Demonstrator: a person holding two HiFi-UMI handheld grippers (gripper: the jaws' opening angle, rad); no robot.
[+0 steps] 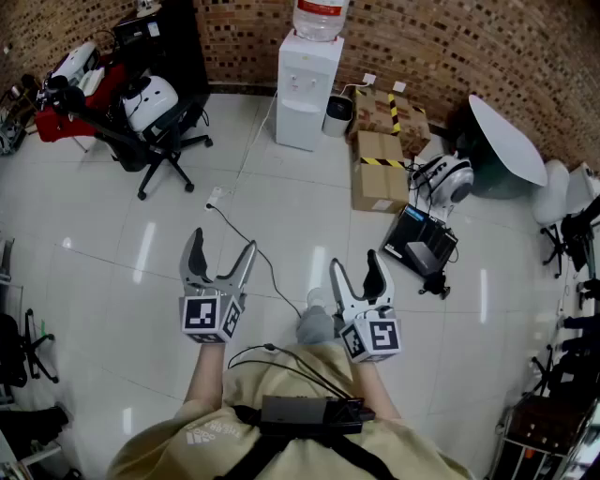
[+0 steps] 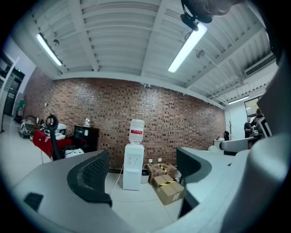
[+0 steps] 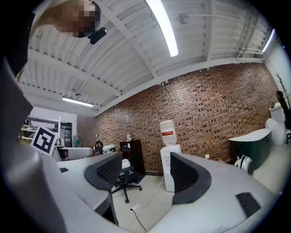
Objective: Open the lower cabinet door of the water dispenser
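Atop water dispenser (image 1: 306,94): water bottle (image 1: 321,19); cardboard boxes (image 1: 380,169) beside, closed.

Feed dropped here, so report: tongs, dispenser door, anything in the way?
Left tongs open, empty. Right tongs open, empty. Water dispenser far ahead, lower door looks shut. Floor cable across the path; cardboard boxes beside dispenser.

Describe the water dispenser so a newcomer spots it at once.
Find the brick wall at the far side. Against it stands the water dispenser, a white upright unit left of the cardboard boxes, alone in carrying an upturned clear bottle.
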